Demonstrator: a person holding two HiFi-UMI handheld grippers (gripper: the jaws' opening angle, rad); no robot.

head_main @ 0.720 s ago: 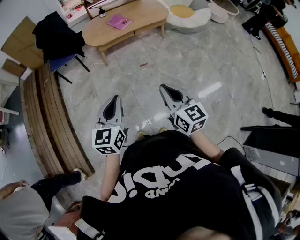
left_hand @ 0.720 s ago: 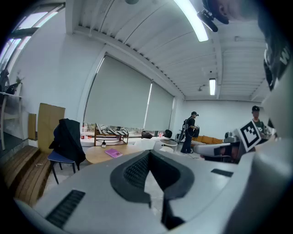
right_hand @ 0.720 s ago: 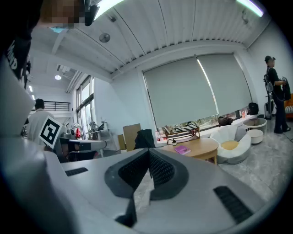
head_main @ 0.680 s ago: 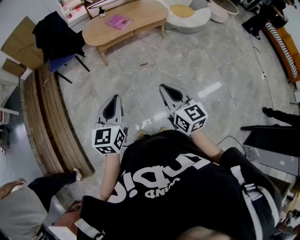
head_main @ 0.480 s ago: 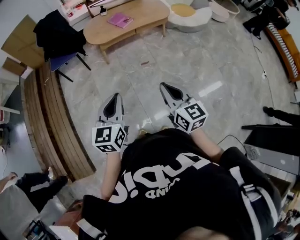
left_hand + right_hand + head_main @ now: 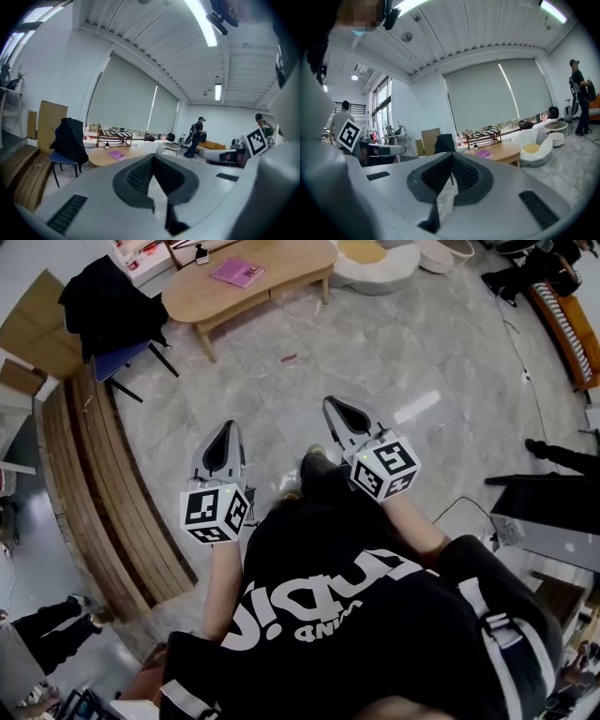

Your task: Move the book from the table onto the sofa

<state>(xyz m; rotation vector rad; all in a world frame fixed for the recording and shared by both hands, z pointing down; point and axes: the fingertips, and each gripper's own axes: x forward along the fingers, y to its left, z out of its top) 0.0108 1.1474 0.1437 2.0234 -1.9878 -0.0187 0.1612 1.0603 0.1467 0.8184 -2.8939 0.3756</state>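
- While the left tool (image 6: 228,427) and the right tool (image 6: 330,402) hang side by side above the grey stone floor (image 6: 422,352), each has its jaws pressed together on nothing. Both tool views show the dark pads meeting.
- The pink book (image 6: 236,272) lies flat on the oval wooden tabletop (image 6: 291,263), well apart from both tools. No title on its cover is legible.
- A white seat with a yellow cushion (image 6: 370,276) stands just beside the tabletop's right end.
- Each tool's cube (image 6: 215,513) bears black-and-white square markers, no words.
- The person's black shirt (image 6: 375,643) carries bold white lettering. It is upside down and creased in the head view, so it cannot be read with certainty.
- A black jacket (image 6: 103,301) drapes over a blue chair (image 6: 122,360) left of the tabletop.
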